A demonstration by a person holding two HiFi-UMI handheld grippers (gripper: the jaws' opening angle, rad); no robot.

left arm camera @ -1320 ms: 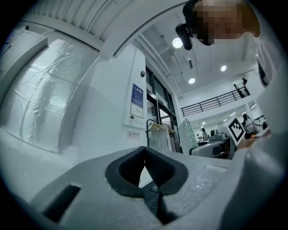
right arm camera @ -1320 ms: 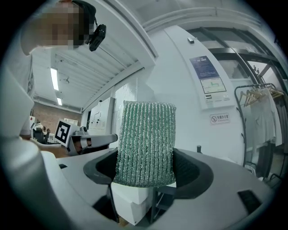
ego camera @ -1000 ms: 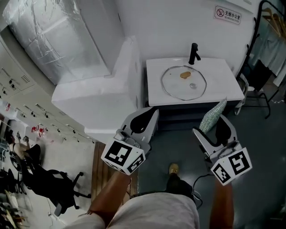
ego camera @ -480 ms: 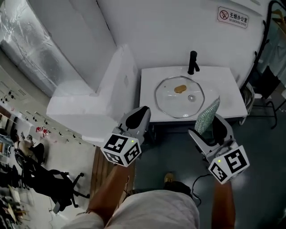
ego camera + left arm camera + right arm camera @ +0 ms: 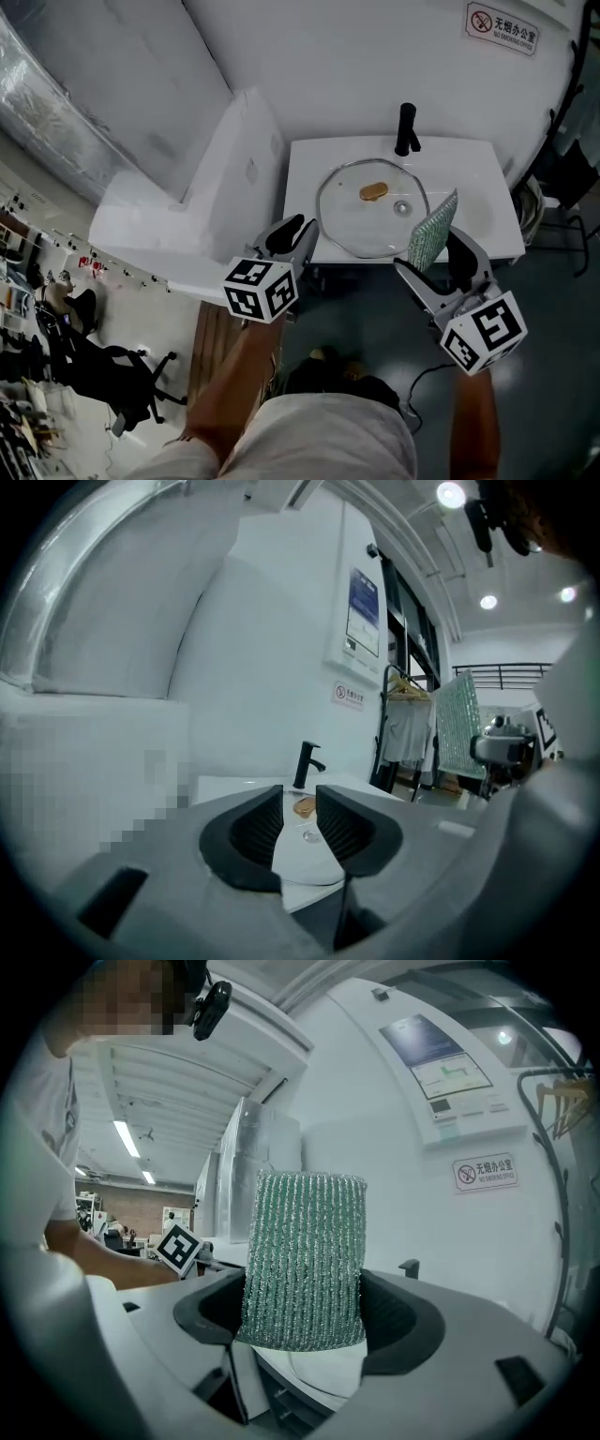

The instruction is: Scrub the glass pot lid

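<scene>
A wall sign [image 5: 502,28] on the far right shows a red no-smoking symbol beside Chinese characters. The smaller line beneath them is too small to read. One wall poster [image 5: 363,611] carries print that is also too small to read.

The glass lid [image 5: 372,208] lies flat on the white counter [image 5: 487,202], just in front of the black faucet [image 5: 406,128]. It is round and clear with a thin metal rim. A small knob [image 5: 402,207] sits near its centre, and a brown patch [image 5: 373,191] lies on its far side.

Count:
- lid: one
- faucet: one
- green scrub pad [image 5: 433,232]: one
- grippers: two, each with one black-and-white marker cube

The left gripper [image 5: 300,822] is at the near-left edge of the counter. Its jaws are opening with nothing between them, and the lid shows through the gap.

The right gripper [image 5: 305,1321] is clamped on the scrub pad, which stands upright out of the jaws. In the head view the pad overlaps the lid's near-right rim. Contact between pad and lid cannot be determined.
</scene>
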